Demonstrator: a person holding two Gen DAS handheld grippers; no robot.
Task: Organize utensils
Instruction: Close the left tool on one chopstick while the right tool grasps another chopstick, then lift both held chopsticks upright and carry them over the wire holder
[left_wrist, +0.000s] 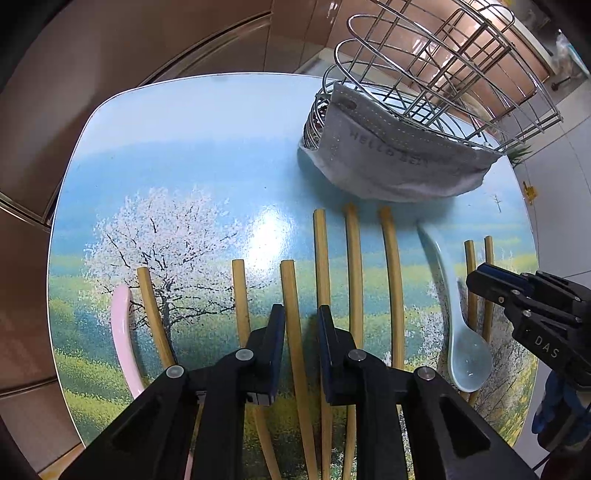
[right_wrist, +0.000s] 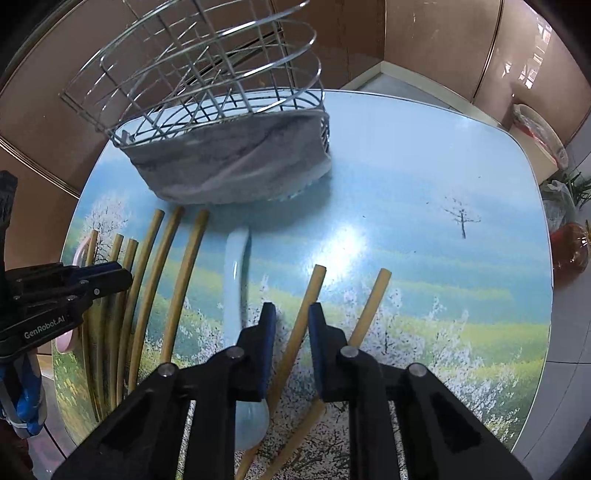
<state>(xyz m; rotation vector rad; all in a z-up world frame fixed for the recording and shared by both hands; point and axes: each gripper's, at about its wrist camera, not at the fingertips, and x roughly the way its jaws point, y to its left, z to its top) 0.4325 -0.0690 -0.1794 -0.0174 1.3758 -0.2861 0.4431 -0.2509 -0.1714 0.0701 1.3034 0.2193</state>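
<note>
Landscape-print table (left_wrist: 184, 147): a chopstick (left_wrist: 295, 332) lies between each released gripper's (left_wrist: 302, 317) jaws

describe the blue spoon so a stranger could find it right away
Start at the wire basket on the grey cloth. Just in front lies a row of bamboo chopsticks. The blue spoon lies among them: pale, glossy, curved, unlike the straight sticks.

A landscape-printed table (left_wrist: 221, 147) bears chopsticks (left_wrist: 354, 266), two spoons (left_wrist: 461, 339), and a cloth-wrapped wire basket (left_wrist: 399, 162).
</note>
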